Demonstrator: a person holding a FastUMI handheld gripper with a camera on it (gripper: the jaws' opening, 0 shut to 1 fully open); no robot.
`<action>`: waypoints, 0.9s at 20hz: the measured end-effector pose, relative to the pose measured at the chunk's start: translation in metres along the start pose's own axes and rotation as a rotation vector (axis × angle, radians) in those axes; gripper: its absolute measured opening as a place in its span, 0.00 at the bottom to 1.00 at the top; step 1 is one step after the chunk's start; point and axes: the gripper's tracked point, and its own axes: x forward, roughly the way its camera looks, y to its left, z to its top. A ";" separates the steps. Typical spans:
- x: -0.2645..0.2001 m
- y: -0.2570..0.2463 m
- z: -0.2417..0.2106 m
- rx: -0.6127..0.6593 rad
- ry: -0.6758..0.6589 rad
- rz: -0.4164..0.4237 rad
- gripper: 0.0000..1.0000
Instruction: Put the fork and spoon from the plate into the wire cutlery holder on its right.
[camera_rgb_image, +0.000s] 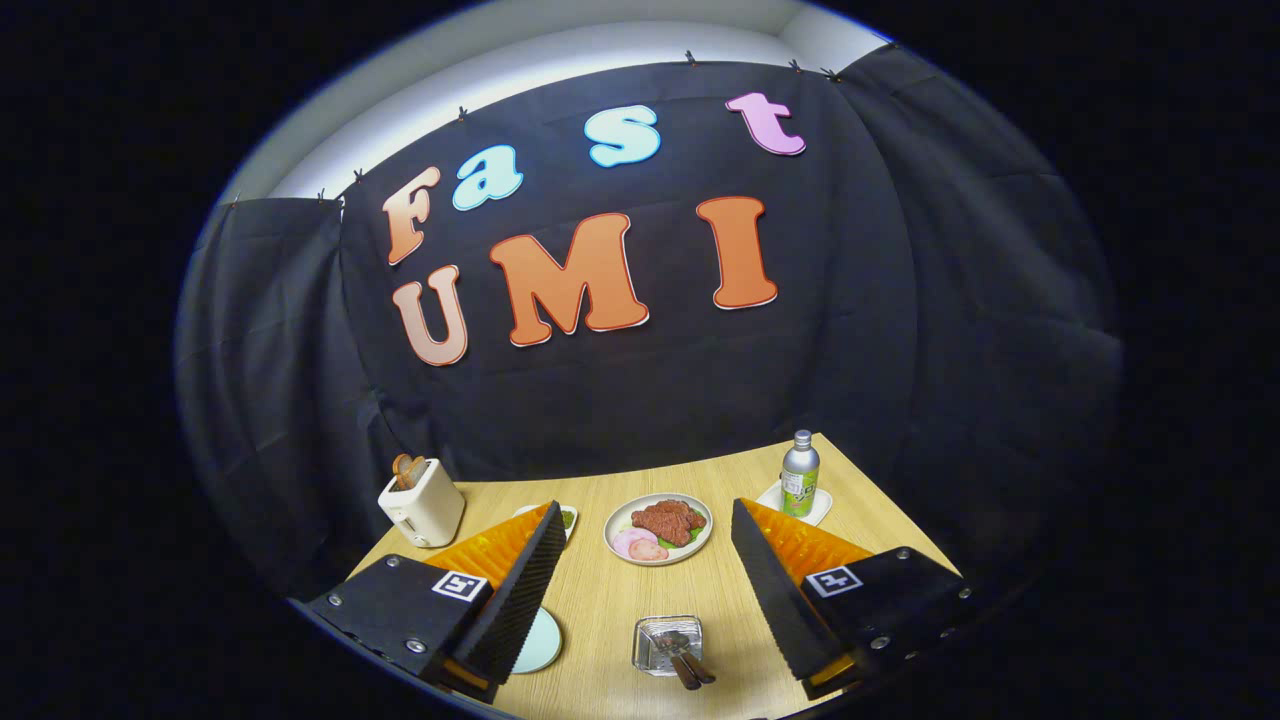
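Observation:
My gripper is open and held high above the wooden table, with nothing between its fingers. Below, between the two fingers, stands the wire cutlery holder. Two utensils with dark handles lie in it, the handles sticking out toward me; I cannot tell fork from spoon. Left of the holder lies a pale plate, mostly hidden behind my left finger. The part of the plate that shows is bare.
Beyond the holder sits a plate of meat and ham slices. A toaster with bread stands at the back left, with a small dish beside it. A metal bottle stands on a coaster at the back right.

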 end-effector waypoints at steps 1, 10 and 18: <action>-0.001 -0.004 0.002 0.004 -0.006 -0.001 1.00; -0.009 -0.016 0.000 0.018 -0.008 -0.002 1.00; -0.010 -0.010 -0.005 0.019 0.005 0.014 1.00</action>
